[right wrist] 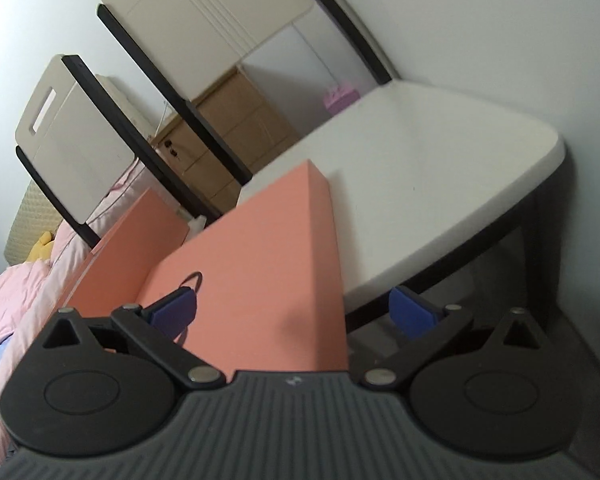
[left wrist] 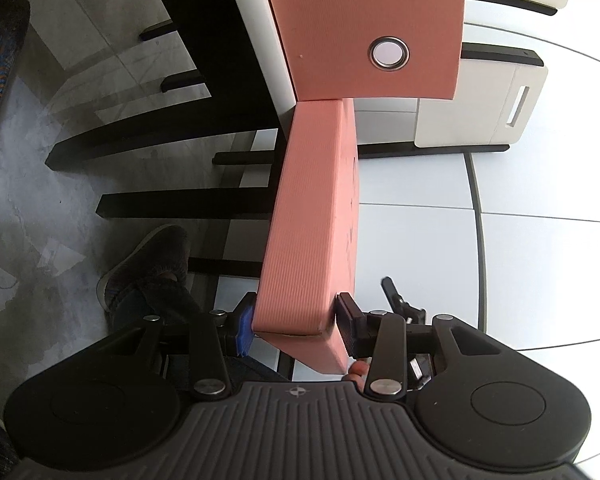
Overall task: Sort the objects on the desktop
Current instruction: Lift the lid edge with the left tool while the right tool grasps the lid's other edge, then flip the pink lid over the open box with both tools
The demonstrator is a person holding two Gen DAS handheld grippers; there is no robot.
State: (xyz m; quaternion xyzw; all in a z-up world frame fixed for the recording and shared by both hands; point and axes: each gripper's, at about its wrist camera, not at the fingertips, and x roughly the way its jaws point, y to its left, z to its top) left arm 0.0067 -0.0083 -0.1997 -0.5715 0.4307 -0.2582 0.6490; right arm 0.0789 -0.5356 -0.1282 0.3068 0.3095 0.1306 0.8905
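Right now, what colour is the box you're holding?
The box is salmon pink; the left wrist view shows it best.

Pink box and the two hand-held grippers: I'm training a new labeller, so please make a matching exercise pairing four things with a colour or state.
1 left hand-held gripper
2 right hand-held gripper
3 round button on the pink box
4 table top

a white, black frame
b open
c metal-ringed
d shut on the pink box

Pairs: 1-d, 2-b, 3-c, 4-a
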